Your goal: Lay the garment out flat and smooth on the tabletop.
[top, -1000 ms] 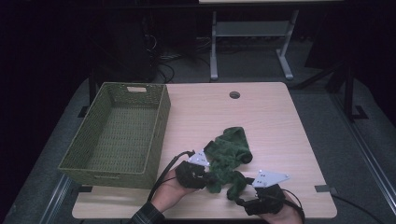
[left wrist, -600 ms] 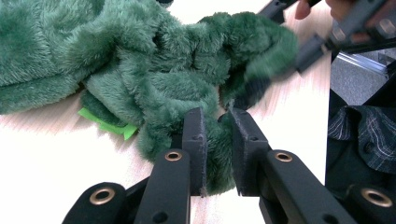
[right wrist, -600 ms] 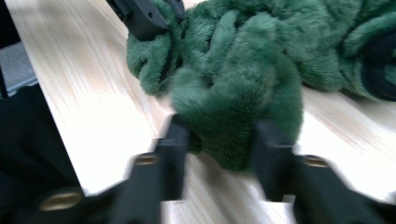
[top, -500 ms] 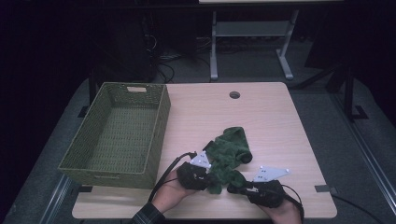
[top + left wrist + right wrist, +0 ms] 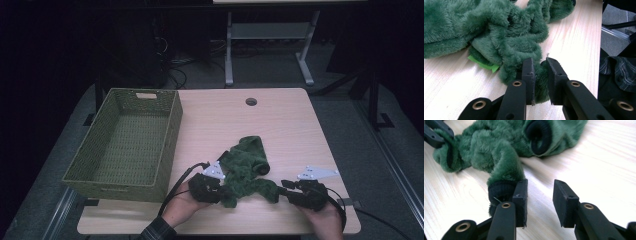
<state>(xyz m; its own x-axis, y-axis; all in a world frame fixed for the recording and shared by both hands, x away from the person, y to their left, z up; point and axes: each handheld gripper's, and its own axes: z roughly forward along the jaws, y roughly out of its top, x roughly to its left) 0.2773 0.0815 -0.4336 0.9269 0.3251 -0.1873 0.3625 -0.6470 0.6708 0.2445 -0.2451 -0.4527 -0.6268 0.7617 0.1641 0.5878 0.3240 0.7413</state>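
A fuzzy dark green garment (image 5: 247,167) lies crumpled on the near half of the wooden table (image 5: 285,120). My left gripper (image 5: 226,190) is at its near left end and is shut on a fold of the fleece (image 5: 524,42), which fills the gap between the pads (image 5: 540,65). At the garment's right, my right gripper (image 5: 284,188) points left. Its jaws (image 5: 540,188) have just been opening and stand apart over bare wood. A sleeve with a black cuff (image 5: 499,191) rests against the outside of one finger (image 5: 520,195), not between the pads.
A green woven basket (image 5: 170,130), with nothing in it, stands on the left of the table. A strip of green tape (image 5: 482,65) sticks out from under the garment. A cable hole (image 5: 251,102) is at the far middle. Table legs and cables lie beyond the far edge.
My right hand has moved to the right along the near edge. One sleeve now lies stretched out toward it. The left hand has stayed put on the garment.
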